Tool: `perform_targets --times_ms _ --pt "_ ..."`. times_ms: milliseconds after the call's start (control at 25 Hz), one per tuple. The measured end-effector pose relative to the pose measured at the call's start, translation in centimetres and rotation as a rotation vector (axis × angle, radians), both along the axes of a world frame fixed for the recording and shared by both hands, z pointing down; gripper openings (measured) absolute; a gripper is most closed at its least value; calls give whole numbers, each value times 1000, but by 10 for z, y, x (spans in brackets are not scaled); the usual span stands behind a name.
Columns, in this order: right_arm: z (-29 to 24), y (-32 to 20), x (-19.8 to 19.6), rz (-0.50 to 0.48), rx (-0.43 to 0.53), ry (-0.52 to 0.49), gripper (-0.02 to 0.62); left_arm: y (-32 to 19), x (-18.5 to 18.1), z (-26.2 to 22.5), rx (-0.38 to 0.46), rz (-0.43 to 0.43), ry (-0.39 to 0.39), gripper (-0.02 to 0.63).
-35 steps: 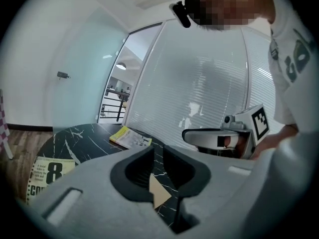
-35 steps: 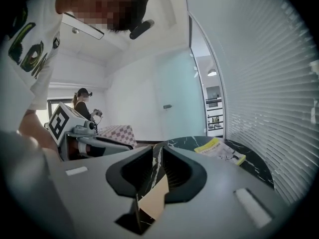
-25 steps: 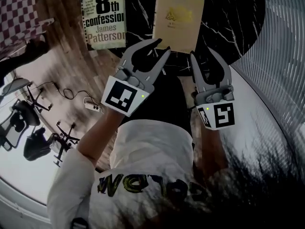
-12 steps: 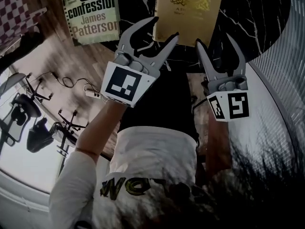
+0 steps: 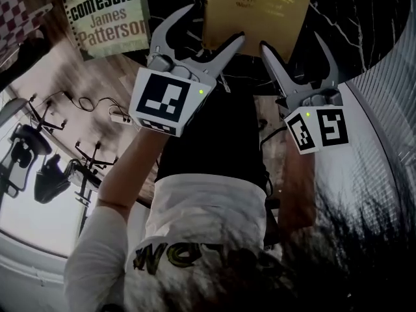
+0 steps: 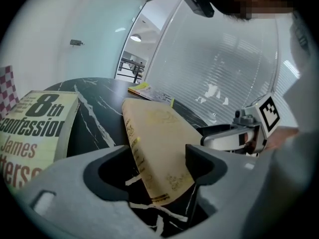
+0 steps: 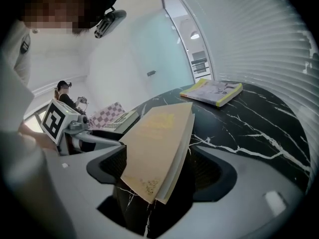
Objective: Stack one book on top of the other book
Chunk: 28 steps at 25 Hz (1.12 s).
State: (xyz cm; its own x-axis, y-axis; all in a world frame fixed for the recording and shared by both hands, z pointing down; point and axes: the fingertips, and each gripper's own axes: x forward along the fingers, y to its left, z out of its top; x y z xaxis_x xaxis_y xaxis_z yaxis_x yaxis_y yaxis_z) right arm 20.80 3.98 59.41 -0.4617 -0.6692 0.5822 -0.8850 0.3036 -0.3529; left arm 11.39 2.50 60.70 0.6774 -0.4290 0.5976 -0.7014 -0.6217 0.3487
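Observation:
A tan book with a gold emblem [image 5: 259, 12] lies on the black marble table [image 5: 351, 18]. To its left lies the "8th Confession" paperback [image 5: 107, 15]. My left gripper [image 5: 211, 28] is at the tan book's near left corner and my right gripper [image 5: 292, 44] at its near right corner. Both sets of jaws are opening wide. In the left gripper view the tan book's spine corner [image 6: 159, 143] sits between the jaws of the left gripper [image 6: 157, 171], with no pad pressing it. In the right gripper view the page-side corner [image 7: 154, 143] sits likewise inside the right gripper [image 7: 159, 176].
A third book with a yellow edge [image 7: 212, 92] lies at the table's far side. A checkered cloth [image 7: 107, 113] is beyond the paperback. A white slatted wall [image 5: 390, 96] curves round the right. Stands and cables [image 5: 78, 155] are on the floor at left.
Both grippers have come down and forward to the tan book's near edge, and their jaws have spread from nearly shut to wide. Its corners now sit between them.

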Motion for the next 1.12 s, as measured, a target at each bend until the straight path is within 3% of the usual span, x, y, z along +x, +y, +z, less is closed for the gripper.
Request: perform_targets --times_ms 240,400,480,880,1120 --pt "15 2 -6 -13 -41 -26 410 1 0 5 -49 -31 52 357" --pt "17 4 -13 -4 -52 -86 344 1 3 7 -70 -27 90 345" --pt "16 5 -14 8 -47 -92 340 2 3 6 -68 -27 96 343" --pt "7 15 -16 41 -61 -78 334 9 5 -6 -27 -11 51 339" --pt "-27 14 -13 41 -27 -75 334 9 6 -41 -3 -19 49 339"
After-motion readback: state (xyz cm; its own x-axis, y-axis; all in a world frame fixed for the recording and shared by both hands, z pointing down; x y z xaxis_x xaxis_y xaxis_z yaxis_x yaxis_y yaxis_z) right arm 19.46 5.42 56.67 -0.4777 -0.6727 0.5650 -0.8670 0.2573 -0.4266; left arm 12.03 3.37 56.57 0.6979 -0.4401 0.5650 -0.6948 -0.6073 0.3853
